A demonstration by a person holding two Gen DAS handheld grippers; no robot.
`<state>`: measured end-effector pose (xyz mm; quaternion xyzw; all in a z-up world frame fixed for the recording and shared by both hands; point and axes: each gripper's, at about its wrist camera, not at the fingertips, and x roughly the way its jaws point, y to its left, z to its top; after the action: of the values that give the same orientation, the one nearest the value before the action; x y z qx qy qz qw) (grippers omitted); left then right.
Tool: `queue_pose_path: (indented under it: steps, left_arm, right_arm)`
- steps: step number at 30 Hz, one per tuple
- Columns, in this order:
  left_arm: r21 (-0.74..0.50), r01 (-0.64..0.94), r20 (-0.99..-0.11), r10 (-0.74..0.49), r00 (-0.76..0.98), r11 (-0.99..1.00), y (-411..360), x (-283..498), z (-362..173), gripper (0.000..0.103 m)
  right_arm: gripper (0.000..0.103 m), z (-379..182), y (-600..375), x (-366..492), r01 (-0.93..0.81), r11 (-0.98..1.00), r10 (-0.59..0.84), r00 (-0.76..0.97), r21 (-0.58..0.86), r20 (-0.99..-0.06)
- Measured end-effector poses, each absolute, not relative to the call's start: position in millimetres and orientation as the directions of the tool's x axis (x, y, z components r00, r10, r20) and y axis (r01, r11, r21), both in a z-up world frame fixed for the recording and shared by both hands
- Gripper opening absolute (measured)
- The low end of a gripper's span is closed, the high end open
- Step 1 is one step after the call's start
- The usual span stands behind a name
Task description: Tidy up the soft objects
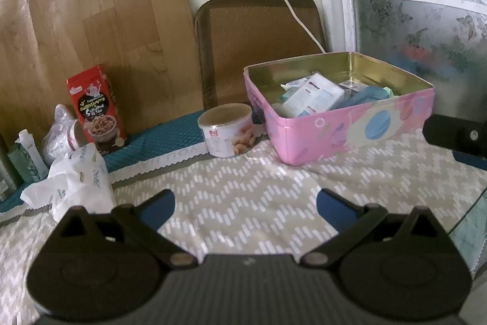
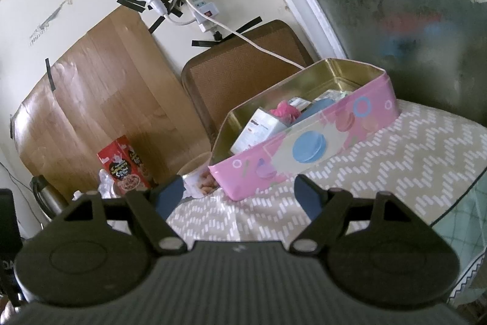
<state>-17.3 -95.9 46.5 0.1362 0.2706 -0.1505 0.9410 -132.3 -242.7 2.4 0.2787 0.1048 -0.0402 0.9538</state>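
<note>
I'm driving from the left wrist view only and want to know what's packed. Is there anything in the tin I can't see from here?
Observer: Yes. The right wrist view shows a pink fluffy item inside the tin, behind the white packet.
Operator: Is the right gripper holding anything?
Observer: No. The right gripper is open and empty, above the cloth in front of the tin.
Operator: Anything left of the red box?
Observer: A dark handled flask stands there, at the left edge.
</note>
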Motion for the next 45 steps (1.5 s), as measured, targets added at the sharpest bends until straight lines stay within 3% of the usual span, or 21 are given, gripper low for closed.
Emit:
queue_pose_path:
  steps: [21,45]
  left_arm:
    - [0.234,0.321,-0.546,-0.149,0.825,0.918,-97,-21,49,0.103]
    - [0.21,0.301,-0.577,-0.13,0.806,0.93,-82,-16,43,0.103]
  right_arm:
    - [0.082,5,-234,-137,0.11,0.853,-0.007,0.98,0.51,-0.2]
    - [0.082,5,-226,-134,0.091,0.865,0.018,0.977,0.494,-0.211]
